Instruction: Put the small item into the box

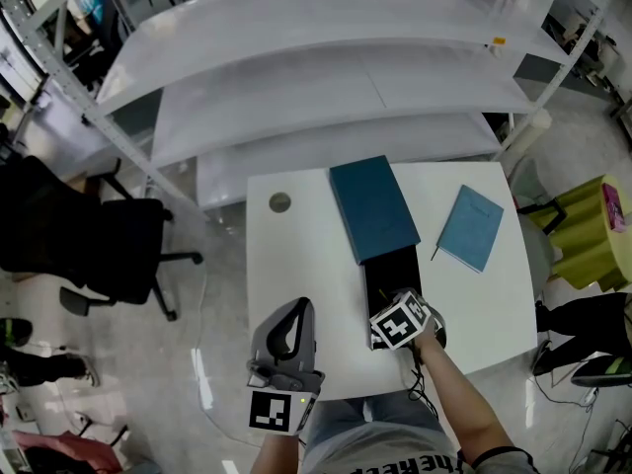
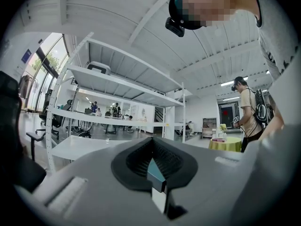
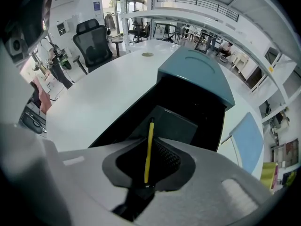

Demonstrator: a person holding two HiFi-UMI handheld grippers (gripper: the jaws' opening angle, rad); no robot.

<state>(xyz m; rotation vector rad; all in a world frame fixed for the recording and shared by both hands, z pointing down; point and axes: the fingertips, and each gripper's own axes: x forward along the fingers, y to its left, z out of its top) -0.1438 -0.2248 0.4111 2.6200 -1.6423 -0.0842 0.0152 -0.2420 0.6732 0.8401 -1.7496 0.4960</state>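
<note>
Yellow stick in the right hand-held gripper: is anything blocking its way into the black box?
Nothing visible does. The right hand-held gripper grips the yellow stick right at the open near end of the black box. The teal lid covers only the far end.

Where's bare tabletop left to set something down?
Widest: the strip of table left of the box, from the round disc to the left gripper. Also the near-right corner, below the notebook. Crowded: the box's open end, where the right gripper holds a yellow stick.
</note>
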